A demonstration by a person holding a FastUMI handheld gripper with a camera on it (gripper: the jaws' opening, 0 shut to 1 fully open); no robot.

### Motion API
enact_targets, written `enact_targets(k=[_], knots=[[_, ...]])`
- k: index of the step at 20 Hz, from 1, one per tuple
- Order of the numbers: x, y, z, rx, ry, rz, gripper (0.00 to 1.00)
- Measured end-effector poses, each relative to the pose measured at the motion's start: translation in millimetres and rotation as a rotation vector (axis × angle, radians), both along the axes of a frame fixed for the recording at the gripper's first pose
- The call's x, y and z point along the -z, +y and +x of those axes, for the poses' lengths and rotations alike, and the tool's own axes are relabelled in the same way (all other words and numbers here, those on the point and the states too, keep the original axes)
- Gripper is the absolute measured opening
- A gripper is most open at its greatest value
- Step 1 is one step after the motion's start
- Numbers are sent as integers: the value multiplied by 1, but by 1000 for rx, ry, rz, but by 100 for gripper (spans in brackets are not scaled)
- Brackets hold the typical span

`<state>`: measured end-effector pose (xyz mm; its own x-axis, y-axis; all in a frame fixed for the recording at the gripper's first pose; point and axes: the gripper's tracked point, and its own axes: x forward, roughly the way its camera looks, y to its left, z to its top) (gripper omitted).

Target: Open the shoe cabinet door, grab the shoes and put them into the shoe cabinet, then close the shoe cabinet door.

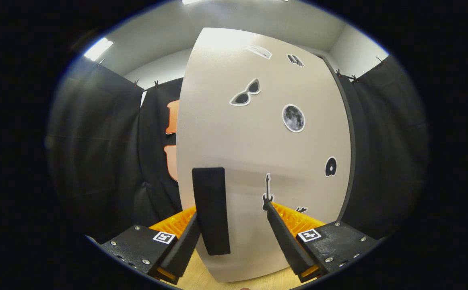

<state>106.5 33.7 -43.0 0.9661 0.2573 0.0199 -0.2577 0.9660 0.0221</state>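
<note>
Up close, door: the shoe cabinet door (258,153) stood shut, just ahead of the fingers.
Handle: a dark upright handle (211,209) sat on the door's lower part, between the fingers, nearer the left one.
Gripper: the gripper (231,211) was spread, pinching nothing; the left fingertip touched the handle or was just beside it.
Stickers: sunglasses (245,93), moon (293,118), guitar (267,193).
Floor: light wood (201,280) below.

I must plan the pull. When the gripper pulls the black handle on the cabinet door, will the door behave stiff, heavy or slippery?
The cabinet door looks like a rigid flat panel, so it probably swings without bending. The handle looks matte, likely easy to grip. The open gripper has it by one finger.
</note>
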Motion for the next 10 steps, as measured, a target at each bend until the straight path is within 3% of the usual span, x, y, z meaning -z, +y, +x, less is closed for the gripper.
enact_targets(k=[10], knots=[[-1,-3,6,51,1,11,92]])
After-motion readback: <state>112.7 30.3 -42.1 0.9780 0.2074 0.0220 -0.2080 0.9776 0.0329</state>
